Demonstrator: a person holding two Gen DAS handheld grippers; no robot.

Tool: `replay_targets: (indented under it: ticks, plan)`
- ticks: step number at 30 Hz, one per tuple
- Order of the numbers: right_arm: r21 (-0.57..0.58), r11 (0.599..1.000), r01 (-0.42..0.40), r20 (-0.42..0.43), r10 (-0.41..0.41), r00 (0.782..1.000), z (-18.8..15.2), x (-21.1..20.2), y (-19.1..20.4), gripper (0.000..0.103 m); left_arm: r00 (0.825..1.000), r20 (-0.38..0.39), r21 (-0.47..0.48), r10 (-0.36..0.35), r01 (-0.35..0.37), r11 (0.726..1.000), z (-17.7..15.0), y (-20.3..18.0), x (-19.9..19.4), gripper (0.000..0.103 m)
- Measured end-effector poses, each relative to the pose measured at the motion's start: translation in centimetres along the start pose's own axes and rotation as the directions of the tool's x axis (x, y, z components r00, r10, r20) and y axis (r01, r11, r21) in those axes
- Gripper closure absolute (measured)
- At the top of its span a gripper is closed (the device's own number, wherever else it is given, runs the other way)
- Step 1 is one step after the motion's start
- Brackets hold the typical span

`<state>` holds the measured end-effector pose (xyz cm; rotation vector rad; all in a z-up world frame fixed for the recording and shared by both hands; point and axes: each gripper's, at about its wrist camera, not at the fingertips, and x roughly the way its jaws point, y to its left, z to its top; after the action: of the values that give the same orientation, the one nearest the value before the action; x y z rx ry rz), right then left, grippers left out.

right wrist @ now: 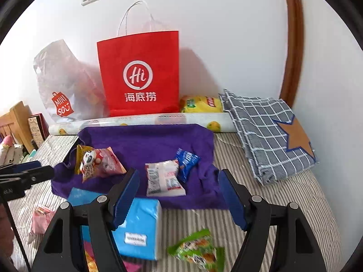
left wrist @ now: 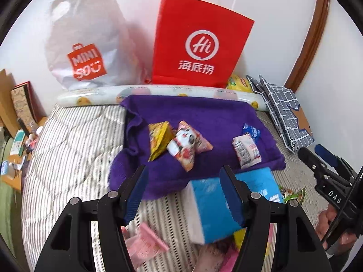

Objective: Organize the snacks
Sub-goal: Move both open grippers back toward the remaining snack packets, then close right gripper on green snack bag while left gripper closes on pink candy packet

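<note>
A purple towel [left wrist: 204, 113] [right wrist: 147, 140] lies on the striped bed. On it lie a yellow packet [left wrist: 158, 138], a pink panda packet [left wrist: 188, 145] [right wrist: 99, 163], a white packet [left wrist: 246, 151] [right wrist: 162, 179] and a blue packet [left wrist: 250, 131] [right wrist: 186, 161]. My left gripper [left wrist: 183, 192] is open and empty above the towel's near edge. My right gripper [right wrist: 179, 197] is open and empty, just short of the white packet. A green packet [right wrist: 197, 248] lies on the bed below it. Pink packets [left wrist: 145, 242] [right wrist: 40, 221] lie near the left gripper.
A blue tissue pack [left wrist: 213, 204] [right wrist: 138, 224] lies in front of the towel. A red paper bag [left wrist: 199, 40] [right wrist: 140, 77] and a white Miniso bag [left wrist: 86, 45] [right wrist: 65, 86] stand against the wall behind a patterned roll [right wrist: 140, 122]. A checked cloth [right wrist: 267, 133] lies right.
</note>
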<state>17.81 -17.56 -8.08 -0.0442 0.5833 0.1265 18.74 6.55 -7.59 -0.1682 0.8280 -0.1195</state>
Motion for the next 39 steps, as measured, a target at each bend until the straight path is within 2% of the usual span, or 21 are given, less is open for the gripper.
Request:
replay_targets:
  ticks: [14, 21, 25, 39]
  plan:
    - [0.069, 0.998, 0.006, -0.069, -0.001, 0.998, -4.5, -1.9, -3.6, 0.032, 0.999, -0.005, -0.056, 0.041, -0.041, 0.998, -3.5, 2.5, -1.8, 0.039]
    - [0.089, 0.996, -0.025, -0.122, 0.036, 0.992, -6.9, -0.9, -4.7, 0.032, 0.998, -0.021, -0.058, 0.058, -0.059, 0.997, -4.3, 2.9, -1.6, 0.038]
    - [0.064, 0.998, -0.015, -0.154, 0.025, 0.988, -7.8, 0.4, -4.6, 0.032, 0.997, -0.031, -0.062, 0.064, -0.066, 0.996, -4.4, 3.1, -1.1, 0.038]
    - [0.058, 0.997, -0.056, -0.242, 0.069, 0.968, -9.0, 4.7, -4.4, 0.032, 0.995, -0.073, -0.084, 0.069, -0.075, 0.994, -5.0, 4.9, 0.7, 0.038]
